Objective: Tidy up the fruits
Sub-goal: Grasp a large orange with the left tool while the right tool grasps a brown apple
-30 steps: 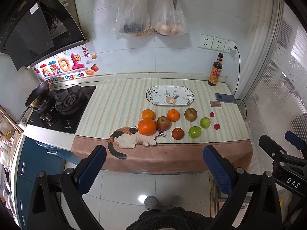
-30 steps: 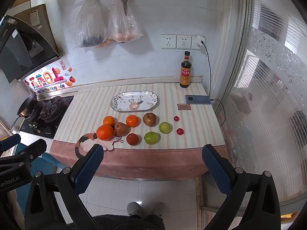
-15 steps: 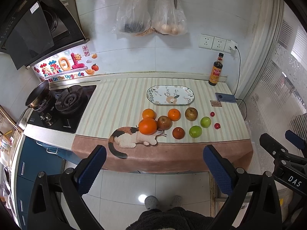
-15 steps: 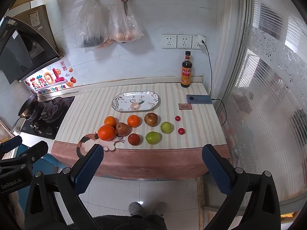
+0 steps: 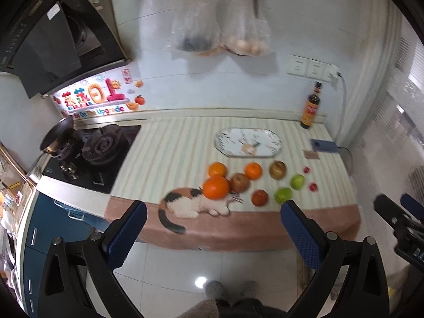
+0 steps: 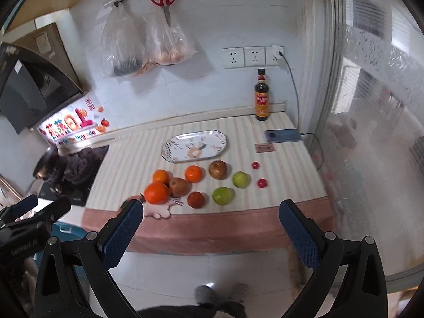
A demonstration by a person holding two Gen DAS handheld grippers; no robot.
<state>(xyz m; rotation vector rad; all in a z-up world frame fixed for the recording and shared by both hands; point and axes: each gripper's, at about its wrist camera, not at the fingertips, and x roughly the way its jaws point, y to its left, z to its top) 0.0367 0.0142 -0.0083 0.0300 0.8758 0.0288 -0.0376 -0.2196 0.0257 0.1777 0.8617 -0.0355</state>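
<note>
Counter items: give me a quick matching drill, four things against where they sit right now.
Things:
1. oval plate
2. sauce bottle
3. large orange
4. phone

Places:
A. on the cat picture's head
B. far right edge, cable plugged in
C. back corner by the wall
D. behind the fruit, empty

Pairs: 1-D, 2-C, 3-A, 4-B

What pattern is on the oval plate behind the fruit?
White oval plate with leafy sprigs around the rim and an orange motif in the centre; clearest in the right wrist view.
</note>
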